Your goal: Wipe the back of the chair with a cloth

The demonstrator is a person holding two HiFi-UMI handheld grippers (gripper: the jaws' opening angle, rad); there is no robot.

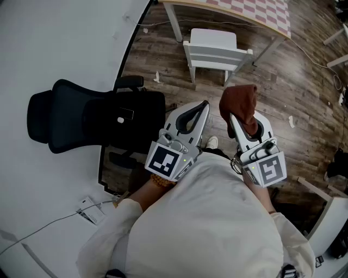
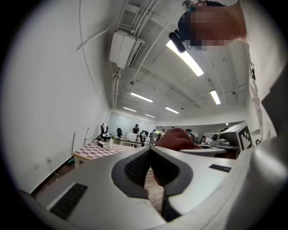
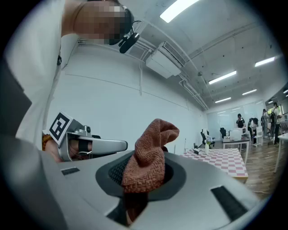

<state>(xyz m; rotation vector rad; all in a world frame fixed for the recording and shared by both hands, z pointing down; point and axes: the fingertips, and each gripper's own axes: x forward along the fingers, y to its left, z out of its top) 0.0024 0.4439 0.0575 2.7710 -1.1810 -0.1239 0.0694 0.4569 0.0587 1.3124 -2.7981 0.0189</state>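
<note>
**Chair and held cloth, viewed from above**

Chair: a black office model with headrest, at the left of the head view beside a white wall. It stands on a dark wood-plank floor, and neither gripper touches it. A table with a pink-and-white checked top occupies the upper edge. A small white chair stands just before the table. The left gripper is held near the black chair's seat. Its jaws meet at the tips with nothing between them. The right gripper is held beside the left one, and its jaws are clenched on a rust-brown cloth. The cloth bunches upward past the jaw tips, well apart from the black chair.
</note>
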